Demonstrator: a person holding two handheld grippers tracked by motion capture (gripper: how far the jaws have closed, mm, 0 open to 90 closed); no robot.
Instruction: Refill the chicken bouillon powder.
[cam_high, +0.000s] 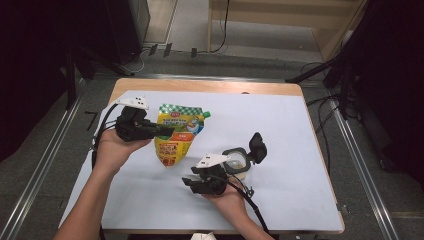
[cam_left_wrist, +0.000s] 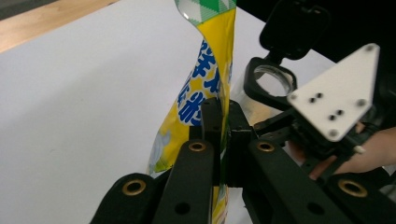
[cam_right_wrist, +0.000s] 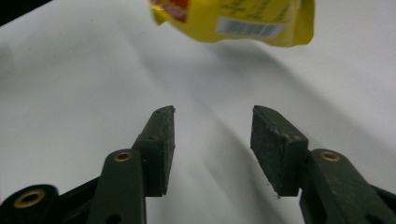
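The pouch (cam_high: 177, 135) looks like glossy plastic film, its printed yellow skin catching highlights and creasing softly. The left gripper (cam_high: 167, 131) is matt black plastic with small brass-coloured metal rivets at its joints, topped by a smooth pale plate. The right gripper (cam_right_wrist: 212, 140) has dull, slightly grainy black pads (cam_right_wrist: 275, 140). The worktop (cam_high: 280, 125) wears a smooth, matt white sheet over light wood showing along the far edge. The container (cam_high: 239, 161) looks like clear plastic with a matt black lid.
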